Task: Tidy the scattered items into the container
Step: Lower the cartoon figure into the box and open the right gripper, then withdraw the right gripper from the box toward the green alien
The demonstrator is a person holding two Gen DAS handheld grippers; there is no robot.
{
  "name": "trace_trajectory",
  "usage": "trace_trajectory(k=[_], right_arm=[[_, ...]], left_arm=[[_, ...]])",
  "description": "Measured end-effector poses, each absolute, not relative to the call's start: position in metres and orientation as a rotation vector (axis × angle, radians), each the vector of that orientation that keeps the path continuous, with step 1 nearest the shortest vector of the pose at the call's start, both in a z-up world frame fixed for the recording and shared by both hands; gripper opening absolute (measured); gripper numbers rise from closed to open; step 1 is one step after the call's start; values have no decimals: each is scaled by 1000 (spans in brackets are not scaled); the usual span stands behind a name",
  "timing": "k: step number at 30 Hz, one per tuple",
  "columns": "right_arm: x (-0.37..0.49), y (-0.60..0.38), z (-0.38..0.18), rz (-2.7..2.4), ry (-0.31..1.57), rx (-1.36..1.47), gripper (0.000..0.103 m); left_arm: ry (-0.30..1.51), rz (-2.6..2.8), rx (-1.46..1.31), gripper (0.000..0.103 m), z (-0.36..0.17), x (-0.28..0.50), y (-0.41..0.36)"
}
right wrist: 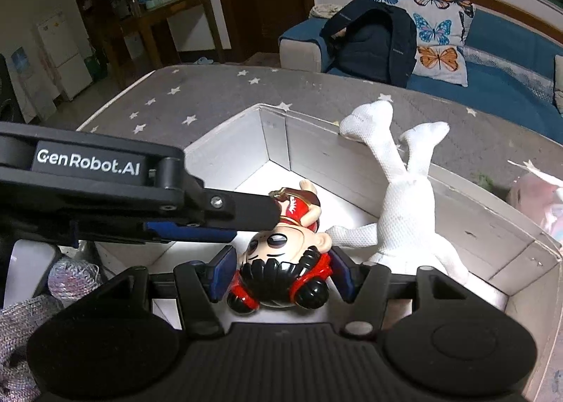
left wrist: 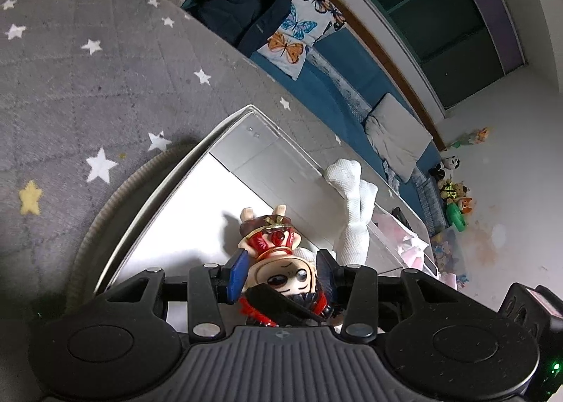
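- My right claw is clamped on the figurine. One blue pad sits against the red-and-black hair at 9 o'clock of the head and the other against it at 3 o'clock.
- The figurine is inside the white box. From my right camera its face is turned up, its black hair points toward me at 6 o'clock, and its red dress and bare feet run off toward 12 o'clock.
- My left claw comes in from 9 o'clock in the right camera's view, its upper finger lying across the figurine's red dress.
- From the left camera, the head sits between that claw's blue pads. The 9 o'clock pad looks to be touching the cheek, but I cannot tell whether the 3 o'clock pad presses, so I cannot tell if this claw grips.
- In that same view a black finger of my right claw crosses the figurine's face.
- A white plush doll lies at 3 o'clock of the figurine, body in the box and legs draped over the far wall toward 1 o'clock.
- The box rests on a grey star mat.
- Beyond it, at 1 o'clock from the right camera, a butterfly cushion and a dark backpack sit on a blue sofa.
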State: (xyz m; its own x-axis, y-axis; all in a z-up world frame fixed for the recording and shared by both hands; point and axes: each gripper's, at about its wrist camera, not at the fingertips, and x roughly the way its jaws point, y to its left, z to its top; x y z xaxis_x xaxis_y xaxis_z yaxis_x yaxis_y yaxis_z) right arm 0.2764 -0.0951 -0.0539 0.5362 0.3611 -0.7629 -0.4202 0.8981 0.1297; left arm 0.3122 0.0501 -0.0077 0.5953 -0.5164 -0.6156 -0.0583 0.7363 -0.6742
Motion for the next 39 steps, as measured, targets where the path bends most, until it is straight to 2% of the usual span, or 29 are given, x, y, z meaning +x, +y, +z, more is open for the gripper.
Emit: trace_trajectory(k=[13, 16, 20, 25, 36, 39], right_arm=[[229, -105, -22, 466, 754, -72, 59], [208, -109, -16, 470, 708, -80, 68], [178, -116, -9, 476, 654, -79, 70], [140, -126, -5, 484, 592, -75, 80], [74, -137, -26, 452, 516, -106, 102], [62, -141, -30, 445, 504, -85, 103]], left_arm=[[827, -288, -616, 45, 25, 260, 49], [809, -293, -596, 45, 32, 242, 46], [781, -303, -564, 45, 39, 215, 40], [732, -319, -526, 45, 44, 178, 32], [640, -281, -397, 45, 39, 113, 20], [637, -265, -379, 45, 36, 104, 20]])
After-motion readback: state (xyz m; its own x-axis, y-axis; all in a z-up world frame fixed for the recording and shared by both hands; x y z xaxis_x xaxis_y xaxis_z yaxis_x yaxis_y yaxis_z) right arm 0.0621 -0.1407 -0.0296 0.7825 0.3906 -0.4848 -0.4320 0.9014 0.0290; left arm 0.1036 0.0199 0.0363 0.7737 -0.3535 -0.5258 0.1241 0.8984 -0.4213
